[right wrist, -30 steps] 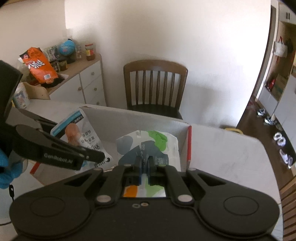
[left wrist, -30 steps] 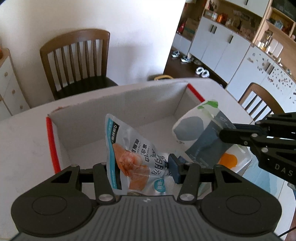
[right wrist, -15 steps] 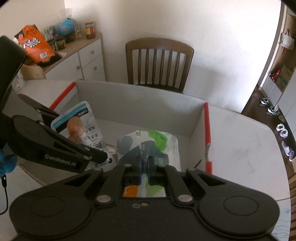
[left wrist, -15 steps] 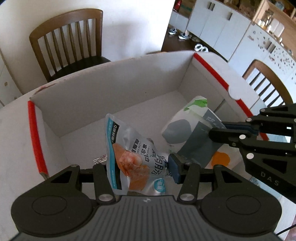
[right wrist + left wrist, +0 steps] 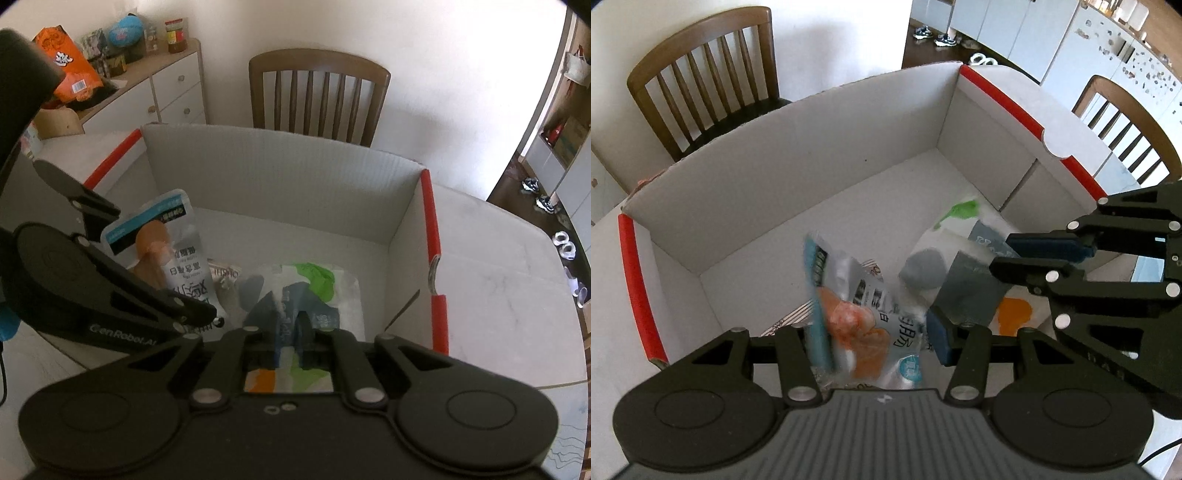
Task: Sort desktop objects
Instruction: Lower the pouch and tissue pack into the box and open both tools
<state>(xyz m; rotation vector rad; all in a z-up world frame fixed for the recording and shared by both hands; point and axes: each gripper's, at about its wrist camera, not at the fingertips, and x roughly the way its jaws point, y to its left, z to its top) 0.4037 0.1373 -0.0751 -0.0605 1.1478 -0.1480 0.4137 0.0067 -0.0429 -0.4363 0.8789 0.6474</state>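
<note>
A white cardboard box (image 5: pixel 798 173) with red edges stands on the white table. My left gripper (image 5: pixel 875 338) is over its near side, jaws spread; the clear snack pouch (image 5: pixel 857 314) with an orange picture sits blurred between them, and whether they grip it is unclear. My right gripper (image 5: pixel 291 332) is shut on the white, grey and green packet (image 5: pixel 306 288) and holds it inside the box. That packet also shows in the left wrist view (image 5: pixel 960 273), with the right gripper (image 5: pixel 1041 254) clamped on it. The pouch shows in the right wrist view (image 5: pixel 170 251).
A flat printed packet (image 5: pixel 225 271) lies on the box floor. A wooden chair (image 5: pixel 317 92) stands behind the box, a second chair (image 5: pixel 1126 125) at the right. A sideboard (image 5: pixel 147 85) with an orange bag is at the back left.
Both grippers have moved forward and down, from in front of the box to inside it, each with its packet. The pouch is now blurred, in motion, between the left jaws.
</note>
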